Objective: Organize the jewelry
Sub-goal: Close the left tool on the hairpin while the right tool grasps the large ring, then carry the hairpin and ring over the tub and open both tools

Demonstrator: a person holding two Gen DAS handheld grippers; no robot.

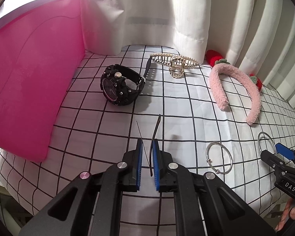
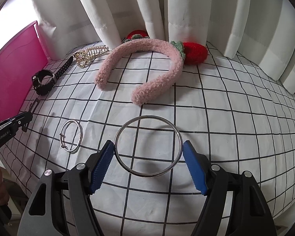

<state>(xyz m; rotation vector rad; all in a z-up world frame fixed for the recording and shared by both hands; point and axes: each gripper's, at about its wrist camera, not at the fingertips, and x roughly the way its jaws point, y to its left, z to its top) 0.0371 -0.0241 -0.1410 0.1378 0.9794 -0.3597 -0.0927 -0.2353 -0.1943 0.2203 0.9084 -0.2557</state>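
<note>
My left gripper [image 1: 147, 140] is shut on a thin black hair clip [image 1: 156, 127], which pokes forward above the checked cloth. From the right wrist view, that gripper [image 2: 29, 116] and clip [image 2: 34, 105] sit at the left edge. My right gripper [image 2: 148, 147] is shut on a large silver bangle [image 2: 149, 176], one blue pad pressing each side. The bangle casts a shadow on the cloth below. A second silver bracelet [image 2: 80, 135] lies flat between the two grippers, also seen in the left wrist view [image 1: 207, 153].
A black watch [image 1: 117, 84] lies beside a pink box [image 1: 29, 78] at the left. A pearl hair claw [image 1: 175, 63] and a fluffy pink headband [image 2: 175, 64] with red strawberries lie at the back. White curtains [image 2: 186, 9] hang behind. A hand shows at the lower right.
</note>
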